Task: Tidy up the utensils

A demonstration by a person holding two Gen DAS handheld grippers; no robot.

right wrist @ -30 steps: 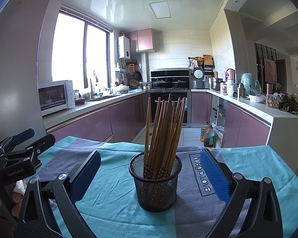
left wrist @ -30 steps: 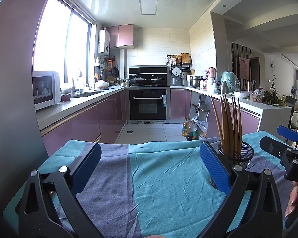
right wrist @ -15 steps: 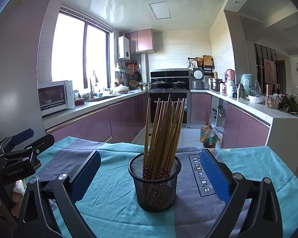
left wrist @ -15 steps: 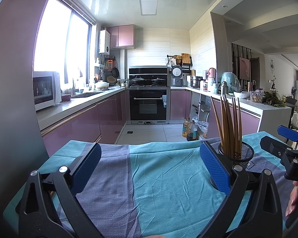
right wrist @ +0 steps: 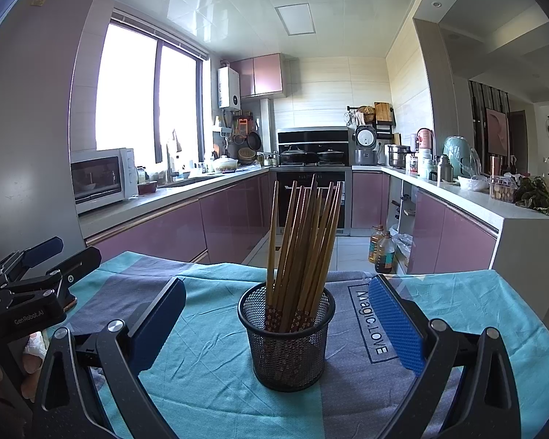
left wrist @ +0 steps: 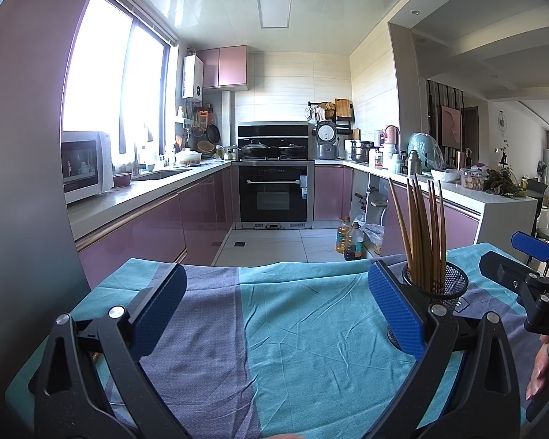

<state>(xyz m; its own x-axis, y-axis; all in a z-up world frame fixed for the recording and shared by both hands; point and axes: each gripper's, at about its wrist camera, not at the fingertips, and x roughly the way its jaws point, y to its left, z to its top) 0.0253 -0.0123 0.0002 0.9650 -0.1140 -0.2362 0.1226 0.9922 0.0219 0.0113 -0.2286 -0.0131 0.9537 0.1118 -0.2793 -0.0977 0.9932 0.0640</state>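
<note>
We hold the right claw (right wrist: 276, 314) spread wide, lined up with the black wire-mesh cup (right wrist: 286, 333) of brown wooden chopsticks (right wrist: 303, 241) standing upright on the teal-and-grey cloth-covered counter (right wrist: 208, 373), probably for an approach. The left claw (left wrist: 274, 309), equally spread, holds nothing. Bare cloth to the cup's left gives room; the far edge lies near.

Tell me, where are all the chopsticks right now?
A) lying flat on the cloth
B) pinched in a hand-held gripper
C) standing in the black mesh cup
C: the chopsticks stand bunched inside the black mesh cup, between the open fingers of the right hand-held gripper, which touches nothing.
</note>
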